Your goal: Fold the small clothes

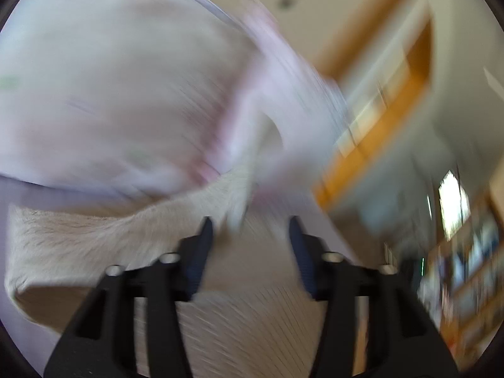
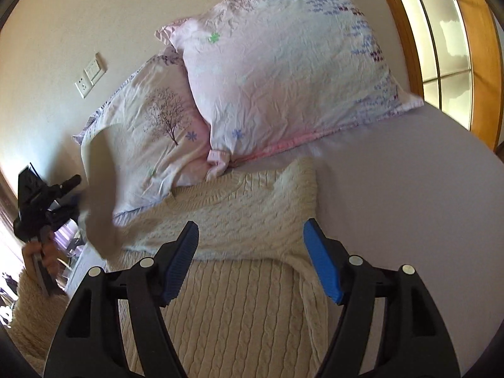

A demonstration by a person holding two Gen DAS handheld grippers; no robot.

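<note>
A cream cable-knit sweater (image 2: 239, 217) lies on the pale bed sheet (image 2: 393, 195), its top edge against the pillows. My right gripper (image 2: 250, 252) is open and empty, hovering just above the sweater's middle. My left gripper (image 1: 250, 236) is open in its own blurred view, with the sweater (image 1: 249, 312) under and between its fingers. In the right wrist view the left gripper (image 2: 74, 189) is at the far left beside a lifted, blurred sleeve (image 2: 100, 189); whether it touches the sleeve cannot be told.
Two floral pillows (image 2: 283, 69) (image 2: 151, 132) lean against the cream wall at the head of the bed. A wooden-framed window (image 2: 441, 37) is at the right. Wall switch and socket (image 2: 89, 74) sit at the left. A fluffy cream blanket (image 2: 28, 315) lies at lower left.
</note>
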